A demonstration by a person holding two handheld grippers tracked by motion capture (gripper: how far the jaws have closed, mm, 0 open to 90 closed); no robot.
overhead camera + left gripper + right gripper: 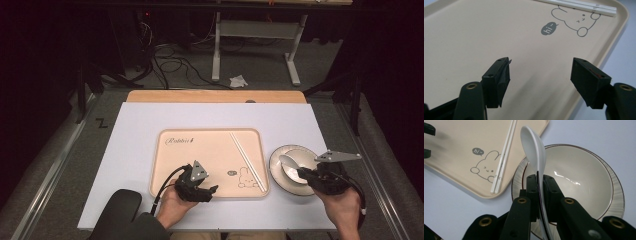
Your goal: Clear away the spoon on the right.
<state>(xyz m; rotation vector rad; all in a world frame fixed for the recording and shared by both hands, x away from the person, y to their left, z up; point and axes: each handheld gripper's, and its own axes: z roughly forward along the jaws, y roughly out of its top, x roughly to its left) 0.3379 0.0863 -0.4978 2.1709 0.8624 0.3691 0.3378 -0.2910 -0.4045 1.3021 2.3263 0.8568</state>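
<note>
Fingers (532,195) of your right gripper (539,178) pinch a white ceramic spoon (534,147) above a cream bowl (584,182); your left gripper (540,72) gapes over the beige tray (474,37).

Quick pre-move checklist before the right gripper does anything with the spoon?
1. Grip on spoon: right gripper jaws shut on its handle. ok.
2. Spoon clear of bowl: its head is raised over the bowl's near rim; contact cannot tell.
3. Bowl seated on plate: upright and centred. ok.
4. Tray has free room: the middle is bare, and chopsticks lie along its right side. ok.
5. Left gripper out of the way: open, holding nothing, low over the tray's near edge. A spoon placed there could meet it. not ok.
</note>
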